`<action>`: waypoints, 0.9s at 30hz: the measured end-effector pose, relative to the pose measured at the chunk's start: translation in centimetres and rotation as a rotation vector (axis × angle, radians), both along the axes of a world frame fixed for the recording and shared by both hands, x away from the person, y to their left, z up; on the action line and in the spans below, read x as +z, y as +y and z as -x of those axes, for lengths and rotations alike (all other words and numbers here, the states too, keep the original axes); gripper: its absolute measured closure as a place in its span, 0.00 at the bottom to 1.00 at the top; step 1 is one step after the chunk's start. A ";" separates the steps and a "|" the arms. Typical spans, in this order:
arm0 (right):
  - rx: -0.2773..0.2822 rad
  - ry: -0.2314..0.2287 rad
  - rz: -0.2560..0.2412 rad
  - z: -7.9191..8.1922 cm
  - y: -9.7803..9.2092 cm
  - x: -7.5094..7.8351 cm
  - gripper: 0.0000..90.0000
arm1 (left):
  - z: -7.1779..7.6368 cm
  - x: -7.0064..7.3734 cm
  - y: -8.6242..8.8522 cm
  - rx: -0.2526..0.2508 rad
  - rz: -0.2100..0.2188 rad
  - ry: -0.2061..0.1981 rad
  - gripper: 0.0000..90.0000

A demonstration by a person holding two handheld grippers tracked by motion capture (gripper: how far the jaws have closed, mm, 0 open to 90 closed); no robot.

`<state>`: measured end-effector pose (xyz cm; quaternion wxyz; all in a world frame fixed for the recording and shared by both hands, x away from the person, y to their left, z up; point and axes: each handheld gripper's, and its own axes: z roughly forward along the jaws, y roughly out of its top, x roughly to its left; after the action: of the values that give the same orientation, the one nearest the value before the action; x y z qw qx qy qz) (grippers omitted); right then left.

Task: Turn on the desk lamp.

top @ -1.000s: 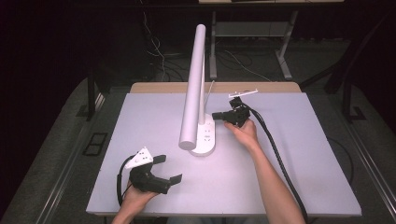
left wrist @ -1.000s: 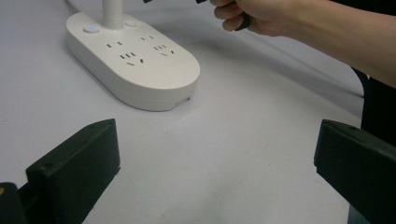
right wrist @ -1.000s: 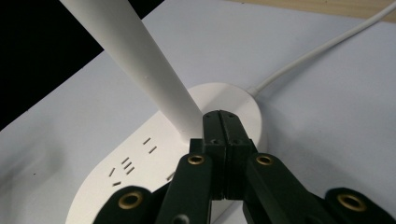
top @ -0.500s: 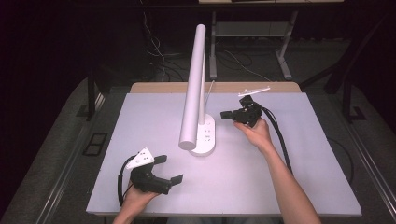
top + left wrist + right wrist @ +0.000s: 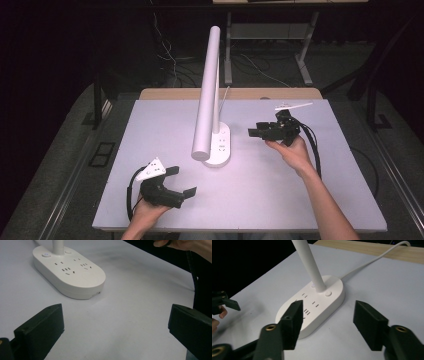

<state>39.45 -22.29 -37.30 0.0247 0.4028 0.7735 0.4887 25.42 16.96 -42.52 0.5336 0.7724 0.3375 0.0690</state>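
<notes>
A white desk lamp stands mid-table, its oval socket base under a long tube head. My right gripper hovers just right of the base, jaws open and pointing left at it. In the right gripper view the base and lamp pole lie beyond my right gripper, with nothing between the jaws. My left gripper rests near the front left edge, wide open and empty. In the left gripper view the base lies ahead, past my left gripper.
The grey-white table has a wooden strip along its back edge. The lamp's white cord runs off toward the back. Black cables trail from both grippers. Dark floor and desk legs lie beyond.
My right gripper has drawn back to the right and slightly forward, away from the lamp base. The left gripper has stayed where it was.
</notes>
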 end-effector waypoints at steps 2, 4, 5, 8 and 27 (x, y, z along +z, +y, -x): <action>-0.013 0.003 -0.006 0.7 -0.6 0.0 0.33 | 0.0 0.0 0.0 0.001 0.002 -0.001 0.00; -0.017 -0.002 -0.026 1.5 -1.2 0.1 0.23 | 0.0 0.0 0.0 0.001 0.000 -0.001 0.00; -0.017 -0.002 -0.026 1.5 -1.2 0.1 0.23 | 0.0 0.0 0.0 0.001 0.000 -0.001 0.00; -0.031 -0.002 -0.029 2.7 -2.0 0.3 0.12 | 0.0 0.0 -0.1 0.001 -0.001 -0.001 0.00; -0.060 -0.025 -0.024 10.8 -6.0 -2.1 0.01 | -0.1 0.0 -0.2 0.001 -0.006 -0.001 0.00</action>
<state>28.69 -28.28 -39.38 0.0441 0.4198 0.7548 0.5022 25.52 16.81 -42.52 0.5313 0.7738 0.3376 0.0709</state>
